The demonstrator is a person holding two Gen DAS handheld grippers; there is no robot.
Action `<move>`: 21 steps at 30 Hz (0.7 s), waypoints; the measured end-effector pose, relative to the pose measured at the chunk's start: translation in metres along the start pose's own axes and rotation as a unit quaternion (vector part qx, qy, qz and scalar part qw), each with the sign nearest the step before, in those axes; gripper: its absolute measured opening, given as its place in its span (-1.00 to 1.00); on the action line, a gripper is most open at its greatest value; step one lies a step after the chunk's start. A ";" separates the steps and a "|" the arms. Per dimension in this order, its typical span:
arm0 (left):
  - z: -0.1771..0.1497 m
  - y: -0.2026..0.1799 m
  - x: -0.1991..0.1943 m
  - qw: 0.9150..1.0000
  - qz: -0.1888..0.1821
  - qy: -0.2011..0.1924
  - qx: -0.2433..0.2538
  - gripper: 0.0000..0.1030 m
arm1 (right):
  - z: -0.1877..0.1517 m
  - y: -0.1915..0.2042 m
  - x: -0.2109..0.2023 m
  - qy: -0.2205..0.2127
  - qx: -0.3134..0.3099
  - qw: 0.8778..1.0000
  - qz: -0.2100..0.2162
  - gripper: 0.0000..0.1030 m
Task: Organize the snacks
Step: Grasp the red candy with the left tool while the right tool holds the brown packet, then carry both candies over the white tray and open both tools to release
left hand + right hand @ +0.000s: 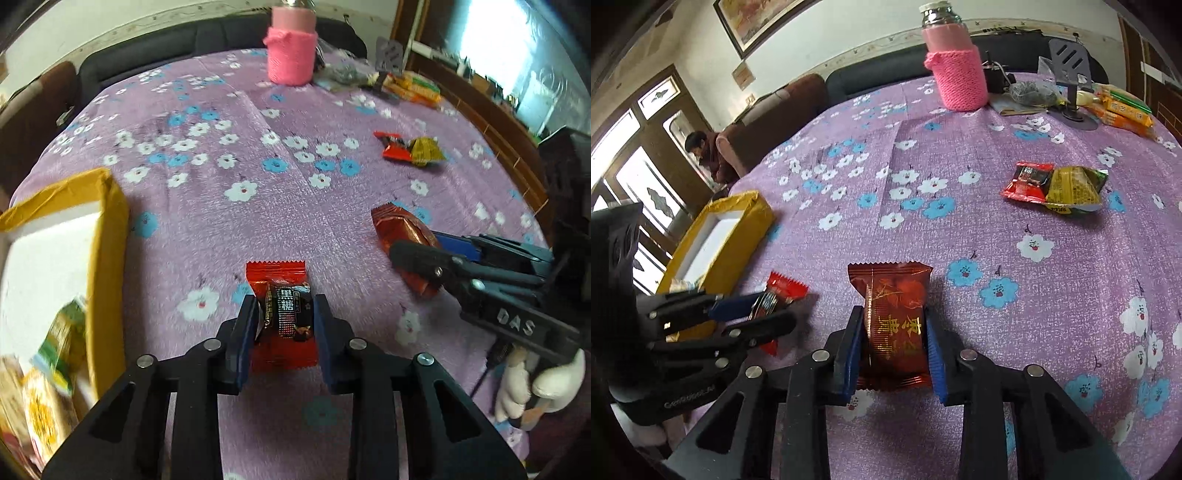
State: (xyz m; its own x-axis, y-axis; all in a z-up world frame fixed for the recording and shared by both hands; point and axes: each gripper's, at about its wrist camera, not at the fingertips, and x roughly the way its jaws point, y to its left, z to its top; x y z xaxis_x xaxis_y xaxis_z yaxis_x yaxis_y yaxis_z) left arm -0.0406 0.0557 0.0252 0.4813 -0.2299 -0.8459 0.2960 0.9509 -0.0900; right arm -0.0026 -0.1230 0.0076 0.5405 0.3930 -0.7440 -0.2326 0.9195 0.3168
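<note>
My left gripper (285, 314) is shut on a red and black candy packet (282, 314), held just above the purple flowered tablecloth (221, 122). My right gripper (894, 332) is shut on a dark red-brown snack packet (894, 321); it also shows in the left wrist view (402, 232). The left gripper (768, 310) and its candy (777, 291) show at the left of the right wrist view. A yellow box (107, 258) with a white inside holds several snacks (55, 354); it lies to the left (738, 229).
A red packet (1028, 182) and a yellow-green packet (1075, 188) lie together at the right. A pink knit-sleeved bottle (956, 74), a grey stand (1071, 66) and orange snack bars (1123, 110) stand at the far edge. A person (709, 155) sits beyond the table.
</note>
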 end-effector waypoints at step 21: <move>-0.061 0.183 -0.113 0.967 0.079 -0.109 -0.218 -0.46 | 0.011 0.172 -0.006 0.015 -0.096 0.989 0.109 -0.39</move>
State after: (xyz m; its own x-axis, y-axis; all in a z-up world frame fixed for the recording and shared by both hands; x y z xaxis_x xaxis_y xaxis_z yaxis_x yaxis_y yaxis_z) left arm -0.0913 0.2687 0.0725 0.6688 -0.0679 -0.7403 -0.1482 0.9637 -0.2223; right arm -0.0367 0.0328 0.0733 0.4360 0.5796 -0.6885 -0.4920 0.7941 0.3569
